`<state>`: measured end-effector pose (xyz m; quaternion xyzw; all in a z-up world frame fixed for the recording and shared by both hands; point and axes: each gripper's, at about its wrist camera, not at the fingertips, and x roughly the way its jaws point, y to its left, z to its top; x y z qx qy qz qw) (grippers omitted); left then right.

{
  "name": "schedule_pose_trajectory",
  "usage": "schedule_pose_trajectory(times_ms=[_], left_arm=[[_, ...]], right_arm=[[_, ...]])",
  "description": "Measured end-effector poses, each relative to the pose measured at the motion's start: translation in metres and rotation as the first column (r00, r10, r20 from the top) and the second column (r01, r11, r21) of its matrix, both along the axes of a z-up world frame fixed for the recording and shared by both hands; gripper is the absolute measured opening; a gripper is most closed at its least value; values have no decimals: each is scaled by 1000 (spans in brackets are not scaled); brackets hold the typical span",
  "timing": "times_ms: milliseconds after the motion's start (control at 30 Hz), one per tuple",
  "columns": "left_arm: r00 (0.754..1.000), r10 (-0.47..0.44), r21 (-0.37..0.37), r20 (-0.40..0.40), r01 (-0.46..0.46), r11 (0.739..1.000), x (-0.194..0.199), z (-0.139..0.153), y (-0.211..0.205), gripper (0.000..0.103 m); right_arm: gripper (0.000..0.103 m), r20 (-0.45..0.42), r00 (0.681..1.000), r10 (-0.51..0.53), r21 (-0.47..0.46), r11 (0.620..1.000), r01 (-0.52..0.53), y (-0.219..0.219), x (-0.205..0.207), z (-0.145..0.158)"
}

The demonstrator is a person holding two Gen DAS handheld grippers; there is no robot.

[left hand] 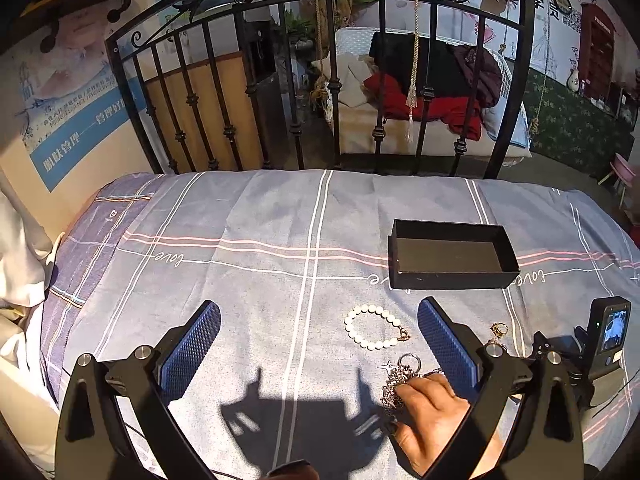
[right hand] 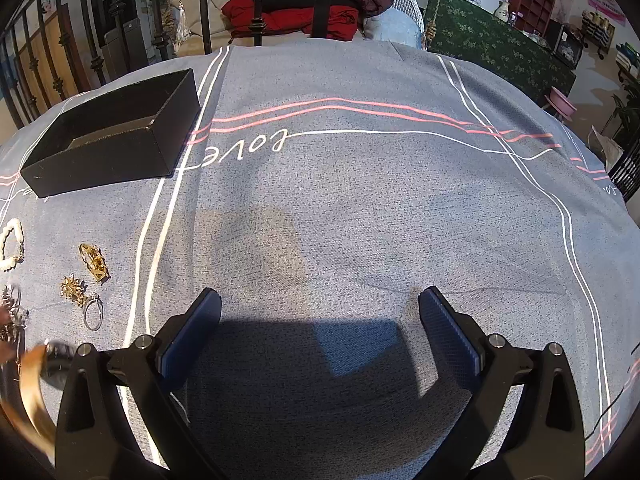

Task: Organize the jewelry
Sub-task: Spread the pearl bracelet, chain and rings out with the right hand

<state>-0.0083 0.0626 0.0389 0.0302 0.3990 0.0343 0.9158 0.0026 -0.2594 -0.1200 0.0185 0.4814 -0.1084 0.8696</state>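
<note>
One open black rectangular cardboard box [left hand: 452, 258]. One white bead bracelet with gold clasp [left hand: 374, 327]. One tangled silver chain heap with ring [left hand: 400, 380], under one bare hand [left hand: 430, 412]. Two gold-coloured metal trinkets: larger openwork piece [right hand: 94, 262], smaller cluster [right hand: 72, 288]. One silver ring [right hand: 93, 312]. Two grippers with blue textured pads: left [left hand: 319, 344], right [right hand: 320, 336]. One grey-blue checked bedsheet [right hand: 360, 208]. One black iron bed rail [left hand: 320, 80].

Bedsheet [right hand: 360, 208], script print: "love", upside down, beside the black box [right hand: 108, 160]; again at the sheet's right edge.
Blue wall poster [left hand: 80, 136]: white Chinese characters, "管理" legible.
Far wall banner [left hand: 560, 4]: Chinese characters, too distorted to read.
</note>
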Motion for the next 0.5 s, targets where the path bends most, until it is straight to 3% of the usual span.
schedule_pose_trajectory(times_ms=[500], left_arm=[[999,-32,9,14,32,999,-3,2,-13,97]], right_arm=[[98,-1,1000,0,0,1000,0,0,0,0]])
